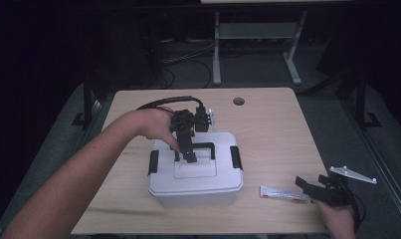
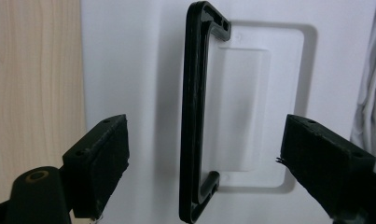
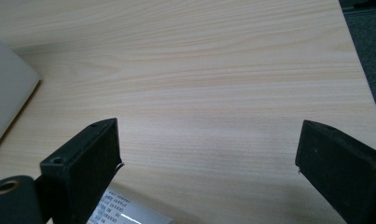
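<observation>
A white lidded box [image 1: 195,181] with black side latches stands on the wooden table [image 1: 277,124]. Its black handle [image 1: 203,146] stands up from a recess in the lid. My left gripper [image 1: 188,155] hangs over the lid, pointing down at the handle. In the left gripper view it [image 2: 202,144] is open, one jaw on each side of the handle [image 2: 192,116], not touching it. My right gripper [image 1: 307,185] rests low at the table's front right, open, with its [image 3: 209,154] jaws wide over bare wood. A white tube [image 1: 282,193] lies just left of it, and the tube's printed end [image 3: 125,212] lies under the left jaw.
A small white item [image 1: 212,118] lies behind the box. A cable hole [image 1: 238,101] sits near the table's far edge. The box's corner [image 3: 8,88] lies at the left of the right gripper view. A dark floor with cables and a desk frame [image 1: 257,45] lies beyond.
</observation>
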